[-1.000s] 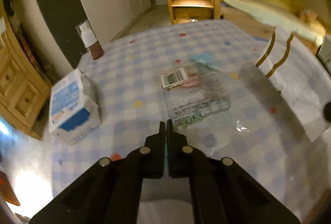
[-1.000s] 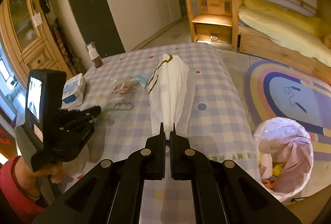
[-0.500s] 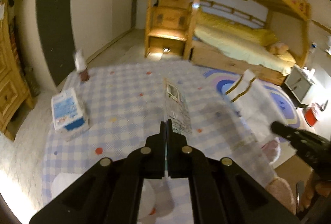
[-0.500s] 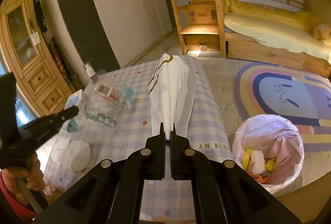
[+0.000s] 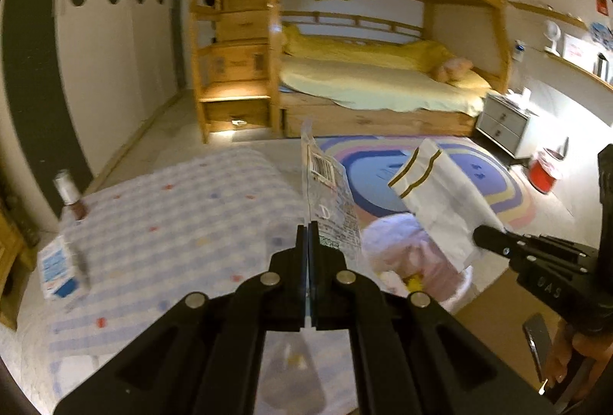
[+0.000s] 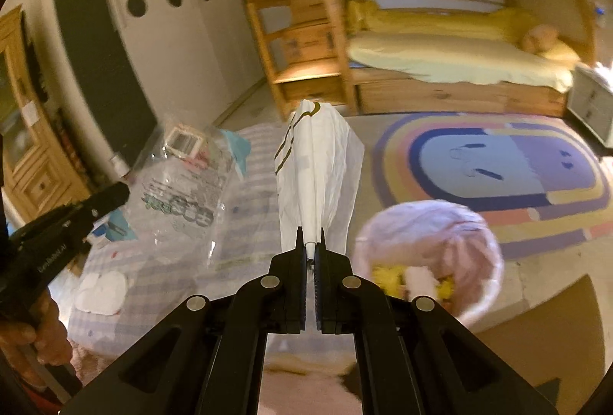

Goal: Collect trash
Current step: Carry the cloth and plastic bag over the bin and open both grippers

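My left gripper (image 5: pixel 308 229) is shut on a clear plastic wrapper (image 5: pixel 329 196) with a barcode label and holds it in the air past the table edge; the wrapper also shows in the right wrist view (image 6: pixel 184 185). My right gripper (image 6: pixel 311 235) is shut on a white paper bag (image 6: pixel 318 174) with gold stripes, held up near the bin; the bag also shows in the left wrist view (image 5: pixel 440 200). A bin lined with a pink bag (image 6: pixel 429 242) stands on the floor below and right, with yellow and white trash inside; it also shows in the left wrist view (image 5: pixel 406 246).
The table with a checked cloth (image 5: pixel 172 208) holds a blue and white carton (image 5: pixel 57 267), a small bottle (image 5: pixel 71 195) and a white crumpled wad (image 6: pixel 101 290). A rainbow rug (image 6: pixel 498 166), a bunk bed (image 5: pixel 383 85) and a red bucket (image 5: pixel 544 174) lie beyond.
Both grippers have lifted their loads off the table and swung right towards the bin. The wrapper, flat on the cloth a second ago, now hangs in the air.
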